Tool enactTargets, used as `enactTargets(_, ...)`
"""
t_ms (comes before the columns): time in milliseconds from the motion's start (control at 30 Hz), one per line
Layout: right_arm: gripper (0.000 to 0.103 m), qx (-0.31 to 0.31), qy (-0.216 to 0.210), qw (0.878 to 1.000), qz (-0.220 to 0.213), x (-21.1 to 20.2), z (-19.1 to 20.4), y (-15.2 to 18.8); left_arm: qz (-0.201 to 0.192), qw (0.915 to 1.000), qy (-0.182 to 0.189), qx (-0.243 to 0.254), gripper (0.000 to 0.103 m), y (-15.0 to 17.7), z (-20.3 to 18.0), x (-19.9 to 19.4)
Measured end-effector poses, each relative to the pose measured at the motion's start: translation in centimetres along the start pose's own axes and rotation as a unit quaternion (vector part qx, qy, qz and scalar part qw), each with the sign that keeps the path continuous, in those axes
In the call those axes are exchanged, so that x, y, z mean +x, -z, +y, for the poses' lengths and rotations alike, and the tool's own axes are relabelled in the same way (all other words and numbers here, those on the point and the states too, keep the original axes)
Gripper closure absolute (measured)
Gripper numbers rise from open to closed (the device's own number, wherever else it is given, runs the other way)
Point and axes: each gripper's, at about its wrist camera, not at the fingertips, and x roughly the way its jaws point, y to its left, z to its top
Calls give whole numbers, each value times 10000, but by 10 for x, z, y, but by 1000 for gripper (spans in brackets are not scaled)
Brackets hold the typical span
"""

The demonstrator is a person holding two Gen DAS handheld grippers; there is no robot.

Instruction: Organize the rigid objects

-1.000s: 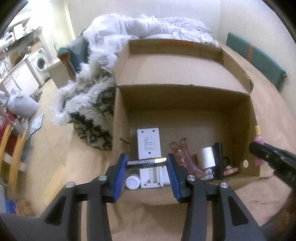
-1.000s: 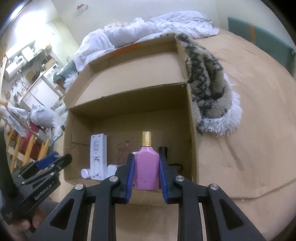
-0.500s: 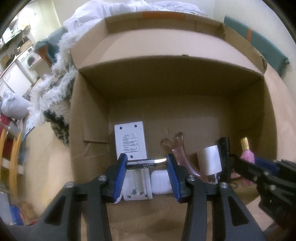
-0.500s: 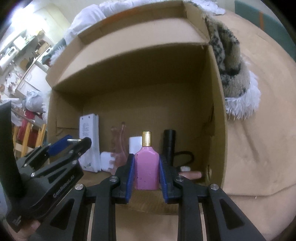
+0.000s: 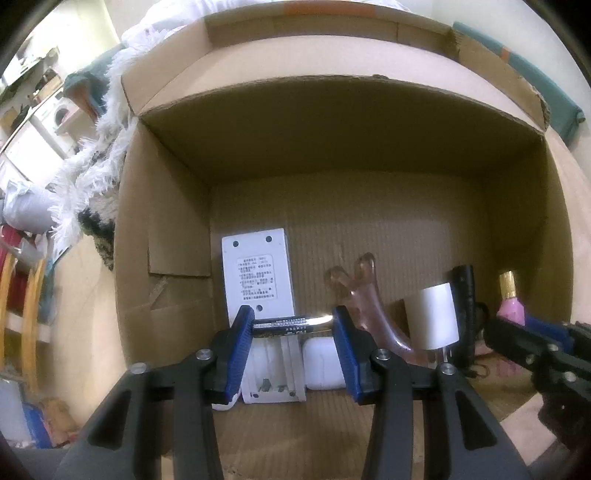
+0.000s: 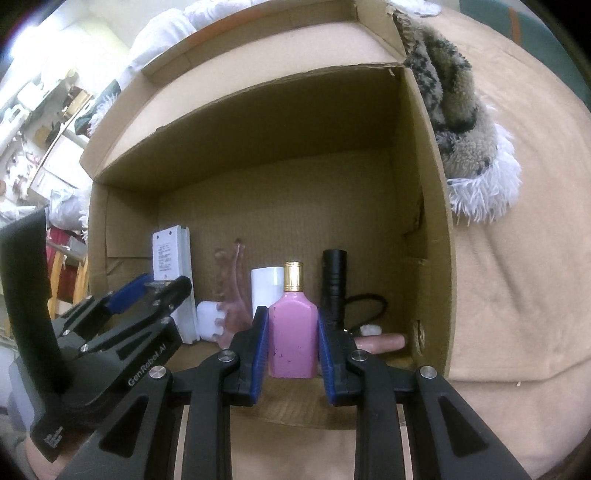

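A tan bedcover (image 6: 517,295) lay under a white-fringed shaggy throw (image 6: 461,122). Beyond rumpled white bedding (image 5: 166,22) stood a washing machine (image 5: 61,114) (blurred) and pale, brightly lit walls (image 6: 92,33).

We are seeing a matt corrugated cardboard box (image 5: 332,229), a glossy pink bottle (image 6: 293,339) with a metallic gold cap (image 6: 293,275), and fluffy fabric (image 6: 461,122) at two o'clock.

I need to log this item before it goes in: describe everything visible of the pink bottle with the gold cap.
The pink flat-sided bottle with a ribbed gold cap looks glossy, with small dark specks low on its face. It stands upright, cap on, clamped at both sides by the blue pads of the right hand-held gripper, low inside the brown cardboard box, in front of a black flashlight.
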Motion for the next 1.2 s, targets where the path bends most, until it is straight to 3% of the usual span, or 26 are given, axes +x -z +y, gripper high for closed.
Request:
enactTargets(133, 77, 109, -66, 9998, -131, -5, -3, -1, -43, 10000, 65, 23, 62, 1, -1, -5)
enactTargets(200, 73, 168, -128, 9995, -227, -10, -5, -3, -89, 9999, 67, 85, 48, 1, -1, -11)
enactTargets(233, 64, 219, -183, 9992, -285, -14, -6, -4, -138, 9998, 53, 95, 42, 1, -1, -15)
enactTargets(267, 46, 254, -225, 9989, -338, -16, -7, -4, -188, 9998, 37, 94, 35, 1, 0, -19)
enactTargets(300, 37, 295, -261, 9984, -413, -20, -8, -4, -255, 9996, 40, 92, 33, 2, 2, -25)
enactTargets(333, 31, 351, -290, 9976, -517, -24, -10, -5, -333, 9994, 77, 87, 33, 3, 5, -31)
enactTargets(400, 31, 390, -304, 9966, -664, -31, -10, -5, -390, 9991, 133, 116, 33, 3, 8, -41)
enactTargets(533, 2, 341, -249, 9946, -950, -45, -7, -2, -399, 9991, 63, 154, 33, 9, 18, -58)
enactTargets(567, 0, 340, -248, 9936, -1049, -50, -6, 0, -418, 9990, 39, 130, 33, 10, 23, -62)
enactTargets(900, 0, 112, -206, 9881, -1519, -88, 8, 32, -472, 9979, 186, -408, 32, 43, 71, -95)
enactTargets(1200, 0, 288, -280, 9883, -1471, -97, 10, 79, -691, 9962, 121, -507, 15, 74, 100, -121)
